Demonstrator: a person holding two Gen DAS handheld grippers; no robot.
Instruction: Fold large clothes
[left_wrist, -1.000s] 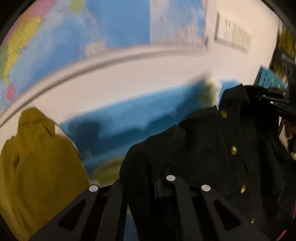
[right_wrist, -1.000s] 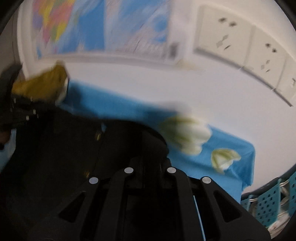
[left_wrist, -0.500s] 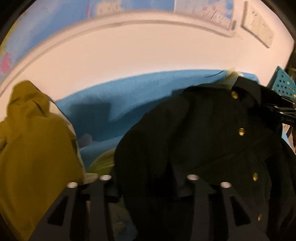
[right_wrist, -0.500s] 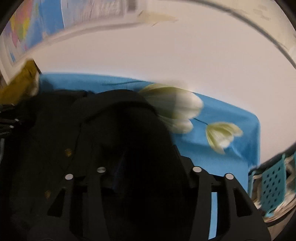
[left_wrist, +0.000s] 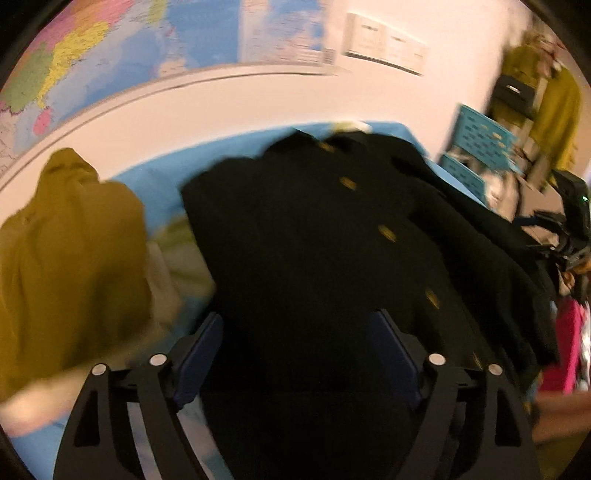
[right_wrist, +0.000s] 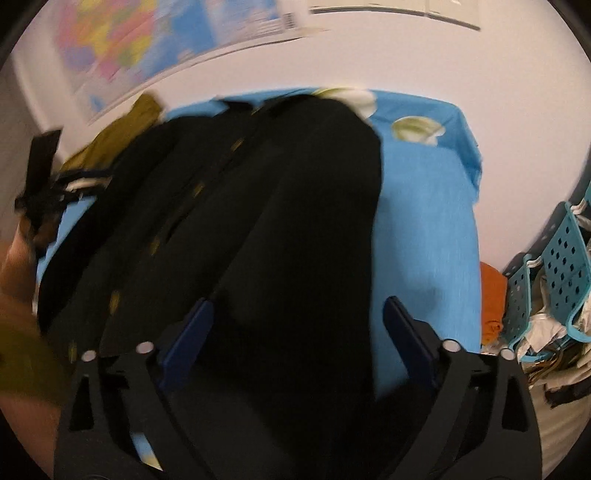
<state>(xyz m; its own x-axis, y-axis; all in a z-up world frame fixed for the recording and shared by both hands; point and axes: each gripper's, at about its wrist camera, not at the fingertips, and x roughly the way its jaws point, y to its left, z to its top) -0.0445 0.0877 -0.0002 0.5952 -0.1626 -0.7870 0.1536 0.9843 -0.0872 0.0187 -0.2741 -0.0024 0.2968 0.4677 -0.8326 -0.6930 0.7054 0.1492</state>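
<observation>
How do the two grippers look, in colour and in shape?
Both look alike. The left gripper and the right gripper each have two black fingers with triangular cut-outs and round silver screw heads. The inner pads are flat and dark blue. No cables or markings show. A bare forearm appears at the edge of the right wrist view.

Colourful world map poster (left_wrist: 110, 55) on white wall, white wall sockets (left_wrist: 386, 40) beside it, blue tulip-print tablecloth (right_wrist: 424, 206), mustard-yellow garment (left_wrist: 70, 251) heaped at left, turquoise perforated plastic baskets (right_wrist: 561, 266), orange cloth (right_wrist: 491, 302) beside them
</observation>
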